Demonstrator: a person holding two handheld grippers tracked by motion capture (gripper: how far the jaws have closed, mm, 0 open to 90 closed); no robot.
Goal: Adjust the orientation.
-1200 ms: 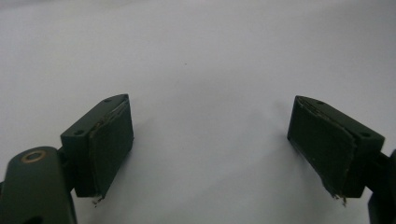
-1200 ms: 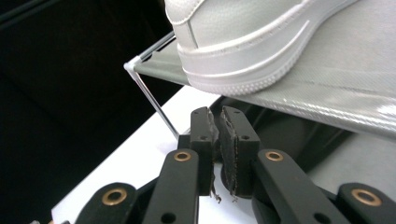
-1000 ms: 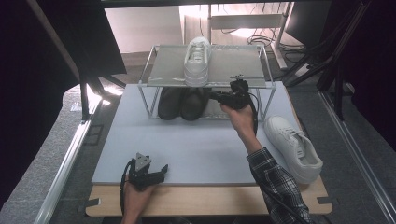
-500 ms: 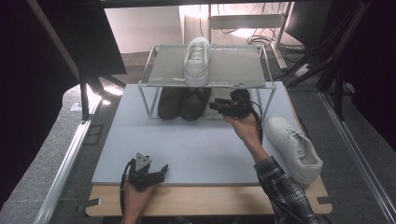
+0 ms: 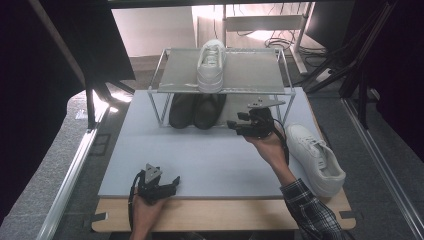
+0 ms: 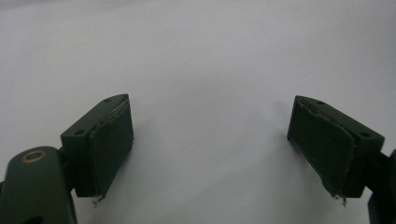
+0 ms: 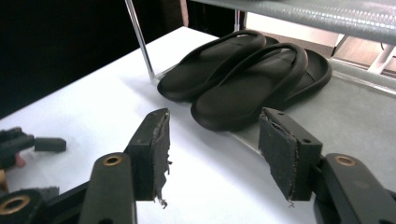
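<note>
We hold our right gripper point(image 5: 239, 125) just in front of the lower level of the wire shoe rack point(image 5: 222, 87), its fingers point(image 7: 152, 149) parted with nothing between them; they have just been opening. From the right gripper view, the black flip-flops point(image 7: 243, 77) lie side by side just beyond those fingers, near but not touched, resting partly on the rack's lower shelf and close to its front leg. In the high view the same pair point(image 5: 196, 110) sits under the rack's top shelf, toward its left side. One white sneaker point(image 5: 211, 65) stands on that top shelf, and a second white sneaker point(image 5: 316, 157) lies on the desk point(image 5: 210, 160) to the right of our right forearm, well apart from the rack. Our left gripper point(image 5: 170, 186) rests at the near edge of the desk, and in the left gripper view its fingers point(image 6: 109, 142) stand wide apart over the bare pale surface, holding nothing.
</note>
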